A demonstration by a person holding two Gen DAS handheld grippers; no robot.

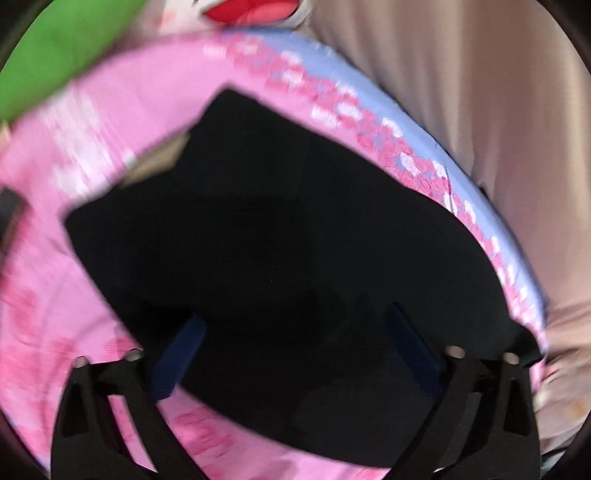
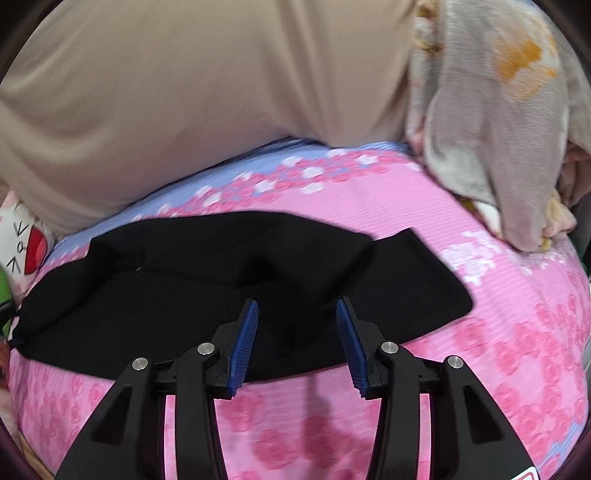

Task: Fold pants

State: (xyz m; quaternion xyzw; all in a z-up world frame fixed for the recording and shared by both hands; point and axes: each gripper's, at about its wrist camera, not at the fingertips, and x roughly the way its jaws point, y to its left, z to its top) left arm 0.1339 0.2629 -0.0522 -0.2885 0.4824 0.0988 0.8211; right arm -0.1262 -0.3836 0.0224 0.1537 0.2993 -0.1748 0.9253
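Black pants (image 1: 266,236) lie folded flat on a pink flowered bed sheet (image 1: 74,155). The left wrist view is blurred. My left gripper (image 1: 295,332) is open wide, hovering above the pants' near edge, holding nothing. In the right wrist view the pants (image 2: 184,280) lie across the sheet (image 2: 498,332) with one layer folded over another. My right gripper (image 2: 297,314) is open, its blue pads (image 2: 243,343) over the near edge of the pants, empty.
A beige curtain (image 2: 203,81) hangs behind the bed. A grey patterned blanket (image 2: 491,129) is bunched at the right. A green object (image 1: 66,48) and a red-and-white cushion (image 1: 251,11) sit at the far end.
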